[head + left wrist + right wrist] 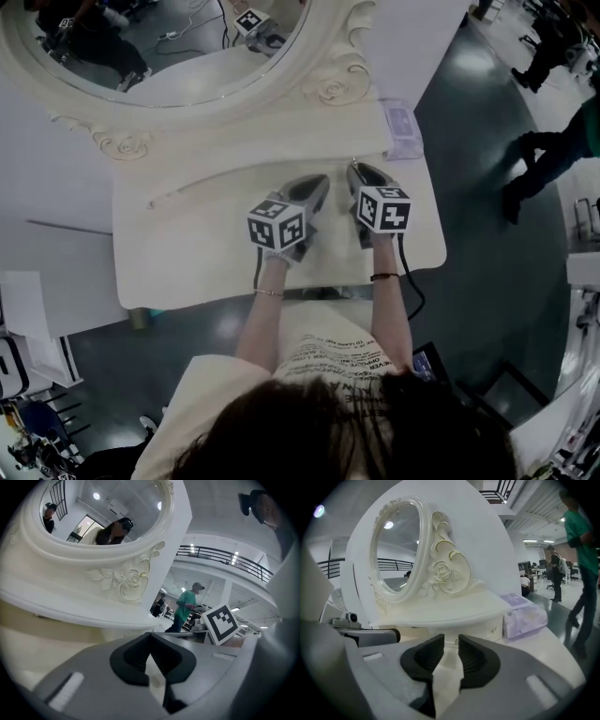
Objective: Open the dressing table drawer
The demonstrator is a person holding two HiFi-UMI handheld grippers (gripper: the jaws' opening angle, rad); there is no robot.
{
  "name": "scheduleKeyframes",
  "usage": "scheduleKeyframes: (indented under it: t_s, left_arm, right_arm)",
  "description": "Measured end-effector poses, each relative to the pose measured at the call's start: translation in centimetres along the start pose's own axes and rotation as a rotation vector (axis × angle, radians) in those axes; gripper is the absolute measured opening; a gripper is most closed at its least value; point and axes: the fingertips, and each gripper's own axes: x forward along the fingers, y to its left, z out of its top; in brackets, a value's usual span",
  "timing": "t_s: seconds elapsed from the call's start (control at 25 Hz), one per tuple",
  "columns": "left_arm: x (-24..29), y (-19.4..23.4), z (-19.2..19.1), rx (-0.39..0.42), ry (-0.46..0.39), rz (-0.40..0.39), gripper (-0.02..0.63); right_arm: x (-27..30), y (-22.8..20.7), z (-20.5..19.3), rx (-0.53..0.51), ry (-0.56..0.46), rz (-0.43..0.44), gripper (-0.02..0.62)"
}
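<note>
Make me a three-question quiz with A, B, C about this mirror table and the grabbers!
1. Where is the purple pack? A on the floor; B on the table, right of the mirror; C in a gripper.
2. How many grippers are over the table? A one; B two; C three.
3. The right gripper's jaws are: A apart, empty; B shut on a knob; C holding the pack.
Answers: B, it lies beside the mirror's base; B, the left gripper and the right one; A, only table shows between them.
</note>
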Motion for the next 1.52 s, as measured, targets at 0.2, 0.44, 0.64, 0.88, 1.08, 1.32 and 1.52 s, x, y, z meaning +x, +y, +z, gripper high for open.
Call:
scheduleKeyframes:
  t_s: [0.2, 0.44, 0.64, 0.88, 1.08, 1.32, 1.52]
  left_arm:
    - [0.6, 0.1, -0.2, -0.008, 0.002, 0.006, -0.002]
    - [0.9, 0.3, -0.5, -0.016, 0.007, 0.016, -0.002]
    - [1.0, 1.0, -0.5, -0.019, 0.001, 0.033, -0.002]
    - [0.7, 1.7, -0.2, -0.024, -0.010, 0.055, -0.002]
    - [0.5, 2.3, -0.1, -0.028, -0.014, 0.064, -0.002]
    - [0.5, 2.3, -0.1, -0.024, -0.010, 0.061, -0.002]
    - [0.6, 2.3, -0.1, -0.023, -0.006, 0.060, -0.002]
  right_arm:
    - [0.6, -0.7, -0.3, 0.003, 0.016, -0.007, 0.102]
    - [1.3, -1.2, -0.8, 0.014, 0.036, -0.015, 0.133]
    - [2.3, -1.4, -0.8, 0.019, 0.046, -0.021, 0.137]
    - [3.1, -1.5, -1.2, 0.027, 0.082, -0.020, 0.137]
    - [3.7, -1.4, -1.4, 0.021, 0.107, -0.019, 0.135]
    - [3.6, -2.1, -1.3, 0.024, 0.113, -0.063, 0.103]
    - [3.5, -2.2, -1.3, 0.033, 0.117, -0.067, 0.103]
